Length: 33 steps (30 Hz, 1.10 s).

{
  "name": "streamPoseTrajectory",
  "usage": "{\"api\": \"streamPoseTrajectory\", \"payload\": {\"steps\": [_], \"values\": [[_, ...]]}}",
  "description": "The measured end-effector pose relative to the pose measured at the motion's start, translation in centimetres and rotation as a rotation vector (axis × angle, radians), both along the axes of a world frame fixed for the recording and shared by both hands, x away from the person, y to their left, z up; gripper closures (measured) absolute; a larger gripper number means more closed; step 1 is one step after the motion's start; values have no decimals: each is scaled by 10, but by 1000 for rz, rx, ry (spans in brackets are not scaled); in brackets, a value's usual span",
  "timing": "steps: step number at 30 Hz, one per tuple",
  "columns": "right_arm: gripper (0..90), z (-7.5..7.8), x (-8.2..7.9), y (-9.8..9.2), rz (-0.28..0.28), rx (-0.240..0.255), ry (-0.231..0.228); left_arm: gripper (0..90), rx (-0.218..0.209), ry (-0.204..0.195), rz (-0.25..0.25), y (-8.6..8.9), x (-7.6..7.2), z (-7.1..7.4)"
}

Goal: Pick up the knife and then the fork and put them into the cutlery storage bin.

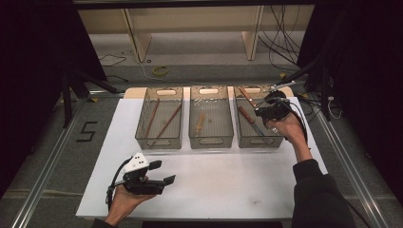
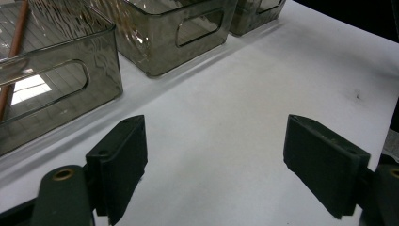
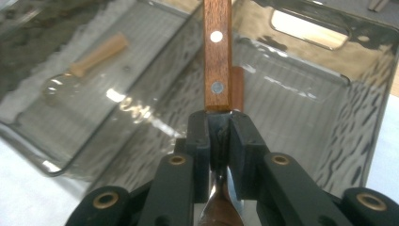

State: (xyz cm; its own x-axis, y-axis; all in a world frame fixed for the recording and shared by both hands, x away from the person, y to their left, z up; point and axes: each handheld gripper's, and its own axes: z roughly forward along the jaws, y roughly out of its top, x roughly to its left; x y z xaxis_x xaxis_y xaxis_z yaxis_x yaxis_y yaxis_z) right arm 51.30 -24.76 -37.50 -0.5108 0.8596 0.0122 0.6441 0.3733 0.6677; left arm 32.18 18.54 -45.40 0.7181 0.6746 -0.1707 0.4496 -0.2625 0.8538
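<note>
Your right hand-held gripper is clamped on a wood-handled knife, held over the right bin. Your left hand-held gripper hangs wide open, holding nothing, above the white worktop.

Dim room, dark curtains both sides. Grey floor beyond table, loose cables, pale wooden shelf frame at back. Black "5" taped on grey surround left of white table top.
</note>
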Motion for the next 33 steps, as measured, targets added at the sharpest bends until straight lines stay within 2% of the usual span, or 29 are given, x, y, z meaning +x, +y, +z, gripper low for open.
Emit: {"api": "streamPoseTrajectory", "payload": {"steps": [5,21,22,25,28,33], "values": [[803,-6,7,-4,-31,-1,24,212,14,7,-4,-2,0,-2],[791,-21,20,0,-55,-18,77,215,21,11,-13,-3,0,-4],[783,-22,20,0,-63,-25,87,215,22,8,-12,-3,0,-4],[675,-26,21,1,-64,-32,111,215,22,10,-13,-2,0,-4],[597,-24,19,1,-58,-16,103,215,21,9,-13,-2,0,-3],[524,-15,13,3,-42,18,70,214,18,4,-9,-1,0,-2]]}}
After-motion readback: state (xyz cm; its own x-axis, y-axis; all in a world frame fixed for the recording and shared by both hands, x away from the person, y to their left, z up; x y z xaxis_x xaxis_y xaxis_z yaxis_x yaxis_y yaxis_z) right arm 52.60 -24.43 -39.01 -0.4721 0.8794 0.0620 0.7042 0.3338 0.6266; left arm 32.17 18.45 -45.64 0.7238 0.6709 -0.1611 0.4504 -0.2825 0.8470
